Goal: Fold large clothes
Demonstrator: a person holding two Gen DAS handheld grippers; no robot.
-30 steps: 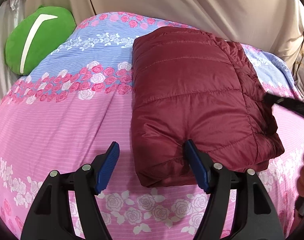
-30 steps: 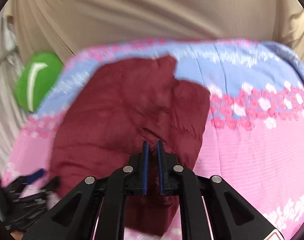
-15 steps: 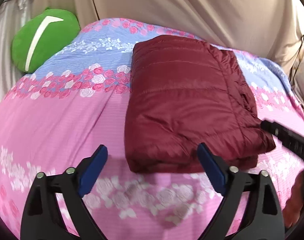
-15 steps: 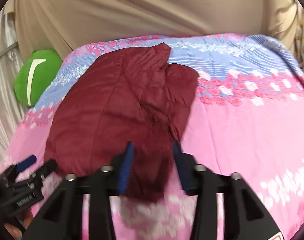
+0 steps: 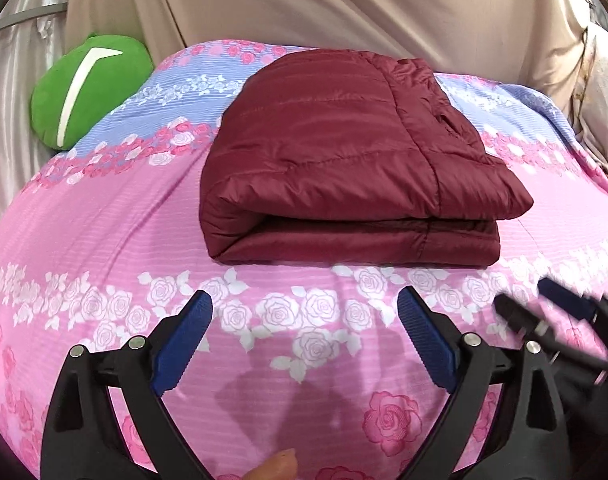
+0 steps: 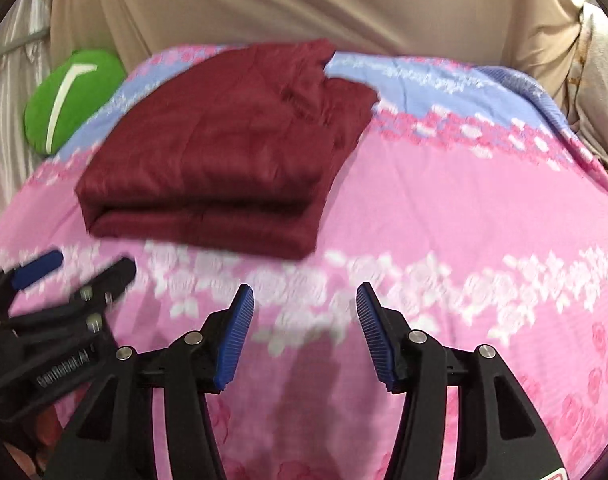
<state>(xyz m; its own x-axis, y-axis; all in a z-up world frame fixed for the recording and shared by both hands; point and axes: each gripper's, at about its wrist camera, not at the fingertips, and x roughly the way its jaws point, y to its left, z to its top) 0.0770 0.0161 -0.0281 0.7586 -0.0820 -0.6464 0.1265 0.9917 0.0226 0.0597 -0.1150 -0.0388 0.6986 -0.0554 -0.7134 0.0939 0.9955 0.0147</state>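
Note:
A dark red quilted jacket point(image 5: 343, 152) lies folded into a thick rectangle on the pink and blue flowered bed cover point(image 5: 104, 240). It also shows in the right wrist view point(image 6: 224, 148), blurred. My left gripper point(image 5: 304, 320) is open and empty, a short way in front of the jacket's near folded edge. My right gripper point(image 6: 304, 312) is open and empty, in front of the jacket's near right corner. Each gripper shows at the edge of the other's view: the right one point(image 5: 543, 308) and the left one point(image 6: 76, 276).
A green cushion point(image 5: 88, 88) with a white mark lies at the bed's far left corner. A beige curtain point(image 5: 343, 8) hangs behind the bed. A floral pillow point(image 5: 607, 112) sits at the far right. A silvery curtain point(image 5: 8, 80) hangs at the left.
Both grippers have pulled back from the jacket toward the near edge of the bed. The right gripper was shut and is now open. The jacket stays folded in place.

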